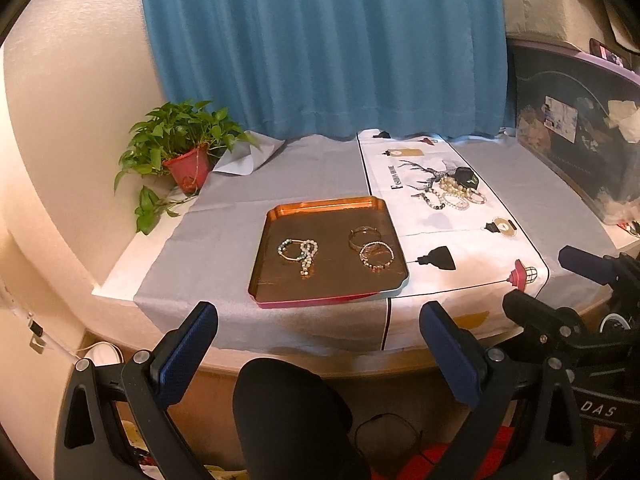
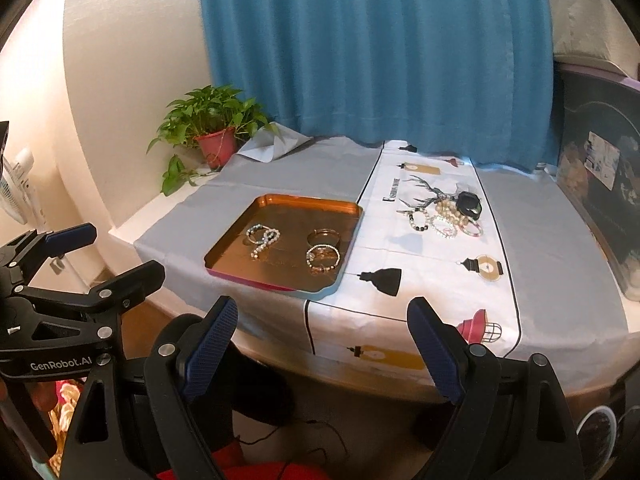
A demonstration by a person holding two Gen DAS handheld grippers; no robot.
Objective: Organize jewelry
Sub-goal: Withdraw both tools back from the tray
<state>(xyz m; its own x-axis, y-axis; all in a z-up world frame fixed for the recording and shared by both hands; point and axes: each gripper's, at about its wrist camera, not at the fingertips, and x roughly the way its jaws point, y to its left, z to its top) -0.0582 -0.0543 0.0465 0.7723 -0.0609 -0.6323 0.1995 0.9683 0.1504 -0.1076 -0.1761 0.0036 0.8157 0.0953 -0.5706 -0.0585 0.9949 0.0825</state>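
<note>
Jewelry lies in two groups on the table. Four pieces sit inside a shallow copper-coloured metal tray (image 1: pixel 280 216): a pale beaded bracelet and a looped pearl-bead strand (image 1: pixel 299 254) on its left half, a plain gold bangle (image 1: pixel 364 236) and a beaded gold bracelet (image 1: pixel 376 257) on its right half. The rest, a heap of pearl and coloured bead bracelets (image 1: pixel 452 196), rests on a white printed cloth runner (image 1: pixel 460 248) to the right of the tray, touching a small black case (image 1: pixel 466 177).

The left gripper (image 1: pixel 318 332) hangs short of the table edge, its blue-padded fingers (image 1: pixel 188 348) spread wide with nothing between them and nothing touched. The right gripper (image 2: pixel 322 334) is likewise back from the edge, its blue-padded fingers (image 2: pixel 212 340) wide apart and empty.

The left wrist view shows a dark knee (image 1: pixel 288 412) below the table and the right gripper at its right edge. The right wrist view shows the left gripper at its left side and a white fan (image 2: pixel 16 188) by the wall. Both views take in a potted green plant in a red pot (image 1: pixel 188 168) at the back left corner, a blue curtain (image 1: pixel 320 48) and a grey tablecloth (image 1: pixel 224 248).
</note>
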